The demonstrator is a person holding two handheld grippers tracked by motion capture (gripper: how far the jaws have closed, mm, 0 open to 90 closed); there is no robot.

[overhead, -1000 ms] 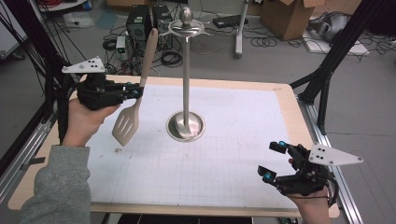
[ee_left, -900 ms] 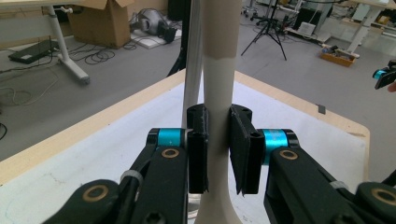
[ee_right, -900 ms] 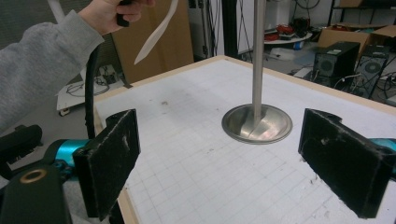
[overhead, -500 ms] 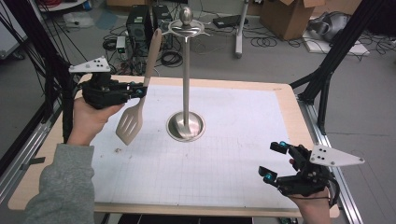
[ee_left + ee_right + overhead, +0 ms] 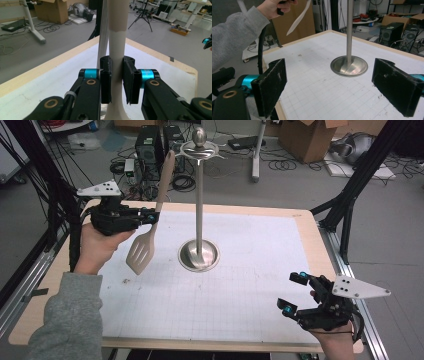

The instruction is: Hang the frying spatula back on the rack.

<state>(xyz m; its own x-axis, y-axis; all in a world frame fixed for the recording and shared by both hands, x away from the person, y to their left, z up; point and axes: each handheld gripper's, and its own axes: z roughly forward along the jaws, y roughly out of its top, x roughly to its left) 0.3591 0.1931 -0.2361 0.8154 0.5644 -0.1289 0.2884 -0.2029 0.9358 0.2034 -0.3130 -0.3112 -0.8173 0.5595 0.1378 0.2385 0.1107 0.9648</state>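
My left gripper (image 5: 154, 216) is shut on the handle of a beige slotted spatula (image 5: 141, 251), held above the left side of the table with the blade hanging down. In the left gripper view the pads clamp the spatula handle (image 5: 116, 42) from both sides. Just right of it stands a metal utensil stand (image 5: 199, 205) with a round base (image 5: 199, 256) and a hook ring at the top; the spatula's handle tip is close to that ring. My right gripper (image 5: 294, 293) sits open near the front right corner, nothing between its pads (image 5: 270, 85), facing the stand's base (image 5: 349, 66).
A white grid mat (image 5: 240, 285) covers the wooden table (image 5: 310, 220). Black frame struts (image 5: 350, 205) rise at the right edge and cables hang at the left. Computer towers (image 5: 150, 142) and cardboard boxes (image 5: 305, 137) stand on the floor beyond.
The left gripper has edged slightly right toward the stand with the spatula. The right gripper has stayed where it was.
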